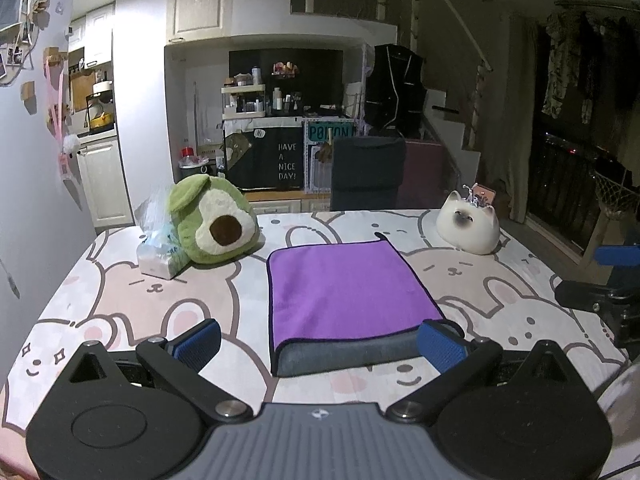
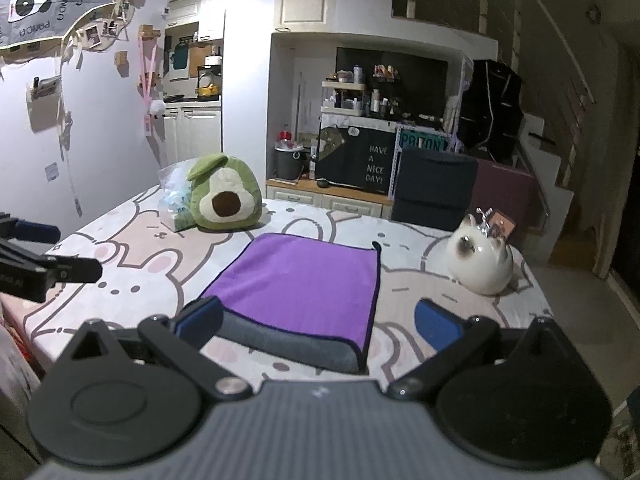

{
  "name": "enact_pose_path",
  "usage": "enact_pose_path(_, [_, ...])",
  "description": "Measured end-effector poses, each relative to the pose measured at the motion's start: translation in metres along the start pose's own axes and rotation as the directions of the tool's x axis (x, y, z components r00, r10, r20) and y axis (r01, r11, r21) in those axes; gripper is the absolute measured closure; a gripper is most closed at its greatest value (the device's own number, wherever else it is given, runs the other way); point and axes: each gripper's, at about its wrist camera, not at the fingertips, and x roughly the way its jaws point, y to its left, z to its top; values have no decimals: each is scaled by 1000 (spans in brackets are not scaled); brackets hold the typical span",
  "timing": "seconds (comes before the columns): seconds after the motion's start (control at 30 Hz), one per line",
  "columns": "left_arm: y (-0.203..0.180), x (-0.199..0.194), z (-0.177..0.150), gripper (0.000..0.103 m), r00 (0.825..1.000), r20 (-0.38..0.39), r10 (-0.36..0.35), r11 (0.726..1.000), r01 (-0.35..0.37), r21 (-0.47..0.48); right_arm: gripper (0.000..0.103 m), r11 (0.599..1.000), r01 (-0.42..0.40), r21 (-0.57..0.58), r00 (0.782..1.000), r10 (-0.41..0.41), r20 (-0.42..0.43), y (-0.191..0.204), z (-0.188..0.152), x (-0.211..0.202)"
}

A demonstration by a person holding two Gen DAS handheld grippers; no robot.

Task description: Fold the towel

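Note:
A purple towel [image 1: 344, 284] with a grey underside lies folded on the rabbit-print table; its grey fold edge faces me. It also shows in the right wrist view [image 2: 304, 280]. My left gripper [image 1: 320, 344] is open and empty, hovering just before the towel's near edge, with blue pads [image 1: 200, 340] wide apart. My right gripper [image 2: 320, 326] is open and empty at the towel's near edge too. The right gripper shows at the right edge of the left wrist view [image 1: 608, 292]; the left gripper shows at the left edge of the right wrist view [image 2: 40, 264].
A green avocado plush [image 1: 212, 220] and a plastic bag [image 1: 160, 248] sit at the table's far left. A white cat-shaped ceramic [image 1: 468, 224] stands at the far right. A dark chair [image 1: 368, 172] stands behind the table.

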Motion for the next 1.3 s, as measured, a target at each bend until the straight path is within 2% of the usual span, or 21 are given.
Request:
enact_pose_path(0.4, [3, 30, 16, 0, 1000, -2, 20, 1000, -20, 19, 0, 1000, 27, -16, 1000, -27, 10, -4, 10, 20])
enact_pose_path(0.63, [12, 49, 28, 0, 999, 9, 41, 999, -41, -15, 0, 999, 38, -26, 999, -38, 8, -10, 19, 34])
enact_pose_path(0.9, [21, 79, 35, 0, 998, -23, 62, 998, -62, -16, 0, 999, 39, -1, 998, -39, -52, -23, 22, 58])
enact_pose_path(1.07, [25, 99, 33, 0, 997, -63, 54, 998, -55, -10, 0, 999, 39, 36, 996, -37, -77, -34, 21, 74])
enact_pose_path(1.3, [36, 133, 29, 0, 986, -162, 26, 999, -32, -38, 0, 997, 13, 80, 993, -3, -119, -49, 16, 100])
